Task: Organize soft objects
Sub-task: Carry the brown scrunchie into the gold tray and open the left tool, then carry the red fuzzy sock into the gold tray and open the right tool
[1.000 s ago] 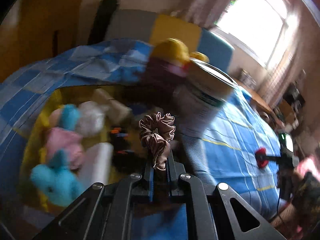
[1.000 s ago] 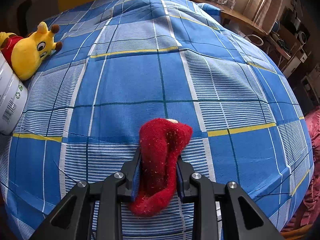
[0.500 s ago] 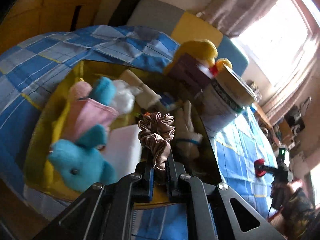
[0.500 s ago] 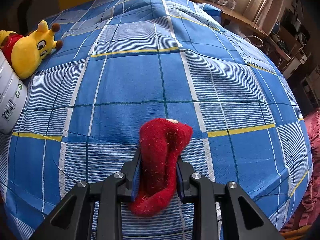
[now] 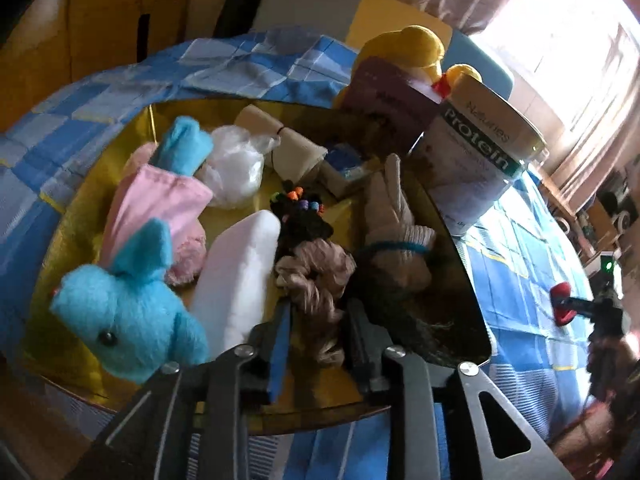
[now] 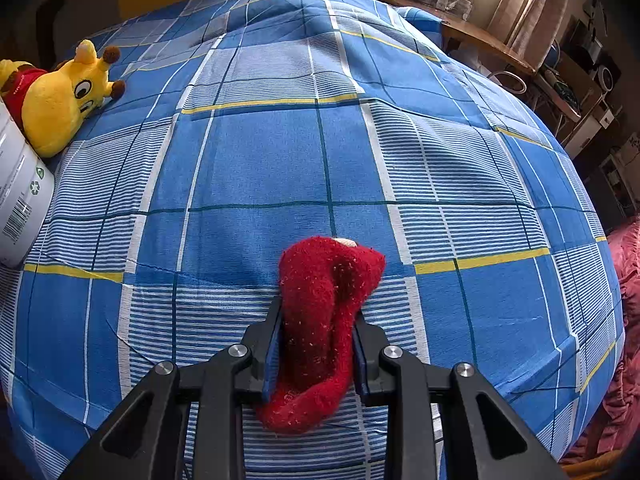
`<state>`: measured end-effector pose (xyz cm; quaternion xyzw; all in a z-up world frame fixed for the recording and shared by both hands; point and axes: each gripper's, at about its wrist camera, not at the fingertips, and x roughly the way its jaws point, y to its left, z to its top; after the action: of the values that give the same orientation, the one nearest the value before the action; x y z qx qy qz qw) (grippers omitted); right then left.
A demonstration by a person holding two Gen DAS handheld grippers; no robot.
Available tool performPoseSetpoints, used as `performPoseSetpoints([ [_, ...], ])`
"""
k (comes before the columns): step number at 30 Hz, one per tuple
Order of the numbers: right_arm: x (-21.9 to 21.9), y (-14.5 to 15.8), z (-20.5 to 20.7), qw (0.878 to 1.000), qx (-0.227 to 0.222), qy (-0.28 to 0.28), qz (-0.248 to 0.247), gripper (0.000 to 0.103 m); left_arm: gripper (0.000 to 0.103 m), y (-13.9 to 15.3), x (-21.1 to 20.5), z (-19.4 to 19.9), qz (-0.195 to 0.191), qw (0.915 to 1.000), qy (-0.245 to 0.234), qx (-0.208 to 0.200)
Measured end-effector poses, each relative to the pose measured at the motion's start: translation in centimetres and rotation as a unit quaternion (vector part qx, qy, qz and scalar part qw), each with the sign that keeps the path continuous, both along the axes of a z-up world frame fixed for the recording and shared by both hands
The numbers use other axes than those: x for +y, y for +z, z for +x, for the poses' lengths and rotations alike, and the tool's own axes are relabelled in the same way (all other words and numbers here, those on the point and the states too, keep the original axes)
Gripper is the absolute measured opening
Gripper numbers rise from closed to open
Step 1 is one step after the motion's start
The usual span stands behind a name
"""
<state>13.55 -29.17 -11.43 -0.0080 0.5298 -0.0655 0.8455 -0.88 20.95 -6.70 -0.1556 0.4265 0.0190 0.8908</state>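
In the left wrist view a brown satin scrunchie (image 5: 316, 276) lies between the jaws of my left gripper (image 5: 318, 312), which are opening; a gap shows on both sides of it. It rests in a yellow tray (image 5: 72, 224) beside a white foam block (image 5: 240, 280), a blue plush (image 5: 128, 312), pink cloth (image 5: 156, 208), a knit glove (image 5: 392, 216) and a black beaded hair tie (image 5: 300, 216). My right gripper (image 6: 316, 320) is shut on a red sock (image 6: 328, 280) above the blue checked bedspread (image 6: 280, 152).
A white protein tub (image 5: 476, 160) and a yellow plush toy (image 6: 60, 100) stand on the bed by the tray's far right side. A wooden desk (image 6: 480, 40) with clutter lies beyond the bed. Pink fabric (image 6: 624, 300) hangs at the bed's right edge.
My left gripper has swung over the tray and sunk into it. Its jaws have parted and the scrunchie has slumped down between them. The right gripper and its sock have kept still.
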Motion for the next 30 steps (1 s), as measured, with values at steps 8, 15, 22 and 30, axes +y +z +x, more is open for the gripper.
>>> performPoseSetpoints([
  [8, 0.0, 0.0, -0.1, 1.000, 0.000, -0.002, 0.000, 0.028, 0.044, 1.6, -0.9, -0.8, 0.068, 0.9973, -0.006, -0.028],
  [15, -0.1, -0.1, 0.0, 1.000, -0.001, -0.012, 0.005, 0.028, 0.048, 3.6, -0.9, -1.5, 0.091, 0.9942, -0.008, -0.056],
  [22, -0.7, 0.2, 1.1, 0.999, 0.005, -0.049, 0.023, 0.028, 0.049, 5.0, -0.2, -2.3, 0.091, 0.9927, -0.010, -0.079],
  [30, 1.9, 3.3, 5.8, 0.998, -0.013, -0.054, 0.027, 0.027, 0.049, 5.1, 0.3, -2.6, 0.085, 0.9930, -0.011, -0.081],
])
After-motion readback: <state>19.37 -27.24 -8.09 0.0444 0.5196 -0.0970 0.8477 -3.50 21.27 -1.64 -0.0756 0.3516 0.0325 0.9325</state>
